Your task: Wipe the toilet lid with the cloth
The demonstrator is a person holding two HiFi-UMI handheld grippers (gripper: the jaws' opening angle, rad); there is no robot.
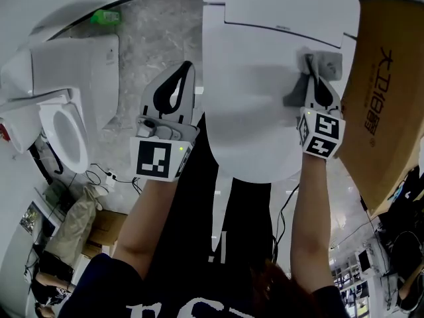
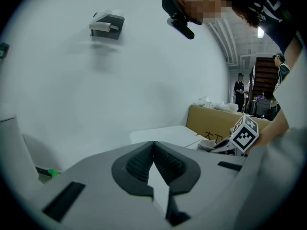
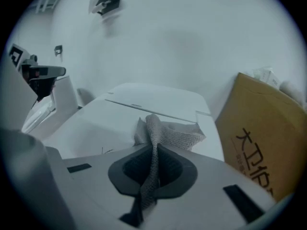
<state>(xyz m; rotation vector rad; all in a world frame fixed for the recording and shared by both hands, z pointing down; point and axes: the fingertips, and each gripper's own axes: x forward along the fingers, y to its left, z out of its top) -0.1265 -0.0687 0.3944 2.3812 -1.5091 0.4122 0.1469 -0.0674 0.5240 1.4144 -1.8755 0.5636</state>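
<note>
Right gripper (image 3: 154,150): jaws pinched on a fold of the grey cloth (image 3: 176,137). Grips it edge-up between the dark pads, the loose end fanned out just past the tips.

Cloth position: rests on the white toilet lid (image 3: 117,123), toward the back right part, just short of the seam at the rear. Shows in the head view as a small grey patch at the jaw tips.

Left gripper (image 2: 154,146): jaws pressed together at the tips, nothing between them. Hangs just off the lid's left edge, above the marbled floor (image 1: 156,38), well apart from the cloth.

Head view: both forearms (image 1: 156,224) reaching forward, marker cubes (image 1: 159,158) turned toward the camera.

Right of the lid: brown cardboard box (image 1: 391,91) with dark print, just beside the toilet.

Left of the lid: second toilet (image 1: 66,121), white, oval seat ring showing. Small green object (image 1: 105,16) on the floor near the wall (image 2: 144,80).

Wall: plain white, with a small dark-and-white fitting (image 2: 108,24) mounted high up.
</note>
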